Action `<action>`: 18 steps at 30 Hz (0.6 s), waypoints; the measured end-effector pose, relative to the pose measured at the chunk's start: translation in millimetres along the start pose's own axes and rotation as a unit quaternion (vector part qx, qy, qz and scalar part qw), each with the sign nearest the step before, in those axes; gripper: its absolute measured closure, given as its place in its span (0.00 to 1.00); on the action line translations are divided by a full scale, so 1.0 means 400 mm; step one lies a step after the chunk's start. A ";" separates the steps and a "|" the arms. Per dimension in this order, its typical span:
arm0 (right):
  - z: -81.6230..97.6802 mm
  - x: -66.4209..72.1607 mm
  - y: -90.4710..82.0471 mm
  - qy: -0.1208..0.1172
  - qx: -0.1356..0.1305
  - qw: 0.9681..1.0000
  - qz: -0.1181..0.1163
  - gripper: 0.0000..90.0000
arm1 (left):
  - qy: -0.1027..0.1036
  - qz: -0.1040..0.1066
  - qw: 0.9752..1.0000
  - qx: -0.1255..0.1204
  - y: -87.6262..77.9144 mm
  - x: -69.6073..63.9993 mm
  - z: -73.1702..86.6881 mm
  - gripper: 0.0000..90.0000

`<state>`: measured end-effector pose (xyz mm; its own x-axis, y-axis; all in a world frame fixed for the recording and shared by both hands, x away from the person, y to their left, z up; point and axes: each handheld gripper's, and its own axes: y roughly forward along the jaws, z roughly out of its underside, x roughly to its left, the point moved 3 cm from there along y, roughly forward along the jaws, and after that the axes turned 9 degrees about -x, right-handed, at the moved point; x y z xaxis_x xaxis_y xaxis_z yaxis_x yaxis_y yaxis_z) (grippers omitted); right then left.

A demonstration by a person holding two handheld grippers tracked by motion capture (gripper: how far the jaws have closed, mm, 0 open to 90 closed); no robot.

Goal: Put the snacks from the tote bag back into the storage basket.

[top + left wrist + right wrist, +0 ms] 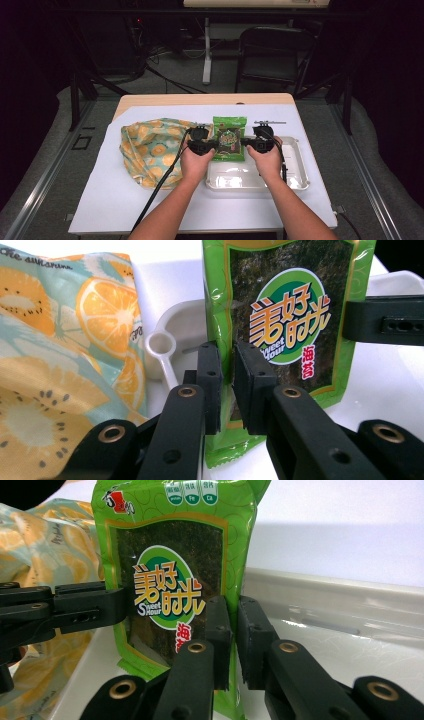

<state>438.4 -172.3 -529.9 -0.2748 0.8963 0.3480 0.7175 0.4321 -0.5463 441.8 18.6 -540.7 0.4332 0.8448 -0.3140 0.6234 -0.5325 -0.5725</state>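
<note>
Dark room is surrounding a pale wooden surface [150, 100] that is carrying a white sheet [115, 200] over most of its top. Behind its far edge a folding chair [275, 50] and a white stand leg [206, 50] are standing on grey floor, with cables lying around. Fruit-print cloth bag [147, 150] is lying toward the left edge. White plastic tray [300, 170] is sitting right of centre, near the front edge; a small white spoon [162, 347] is lying in it. Green seaweed snack packet [229, 138] is hanging upright over the tray's left end, between both hands. Left tongs [227, 385] are pinching the packet's left edge, jaws narrow. Right tongs [232, 640] are pinching its right edge, jaws narrow too.
</note>
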 end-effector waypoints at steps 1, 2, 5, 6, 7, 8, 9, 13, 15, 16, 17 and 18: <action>0.000 -0.002 0.001 -0.003 0.003 1.000 -0.001 0.94 | -0.002 0.001 1.000 0.003 0.001 0.001 0.000 0.91; 0.001 -0.003 0.003 -0.003 0.003 1.000 -0.002 0.94 | -0.004 0.001 1.000 0.002 0.002 0.001 0.000 0.91; 0.001 -0.008 0.007 0.004 0.001 1.000 -0.003 0.94 | -0.010 0.006 1.000 0.003 0.001 0.003 -0.003 0.91; 0.001 -0.010 0.008 0.005 0.002 1.000 -0.003 0.94 | -0.010 0.004 1.000 0.000 0.003 0.002 -0.004 0.91; 0.001 -0.010 0.009 0.006 0.006 1.000 -0.002 0.93 | -0.008 0.003 1.000 0.001 0.003 0.002 -0.004 0.91; 0.002 -0.011 0.010 0.004 0.007 1.000 -0.001 0.93 | -0.008 0.002 1.000 0.002 0.003 0.002 -0.003 0.91; 0.003 -0.009 0.012 0.006 0.007 1.000 0.001 0.93 | -0.008 0.001 1.000 0.005 0.004 0.003 -0.003 0.91; 0.005 -0.005 0.019 0.006 0.009 1.000 0.000 0.93 | -0.008 -0.002 1.000 0.009 0.008 0.008 -0.001 0.90; 0.006 -0.006 0.020 0.004 0.010 1.000 -0.001 0.92 | -0.007 -0.002 1.000 0.011 0.009 0.008 0.000 0.90; 0.006 -0.006 0.021 0.004 0.010 1.000 -0.001 0.92 | -0.007 -0.002 1.000 0.011 0.009 0.008 0.000 0.90; 0.006 -0.007 0.021 0.004 0.009 1.000 -0.001 0.92 | -0.008 0.000 1.000 0.014 0.008 0.009 -0.001 0.90; 0.006 -0.007 0.021 0.005 0.009 1.000 -0.001 0.92 | -0.008 0.000 1.000 0.013 0.009 0.009 -0.001 0.90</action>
<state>443.9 -171.1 -537.3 -0.2706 0.8941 0.3568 0.7053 0.4364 -0.5587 445.6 19.7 -543.7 0.4229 0.8452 -0.3269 0.6052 -0.5319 -0.5923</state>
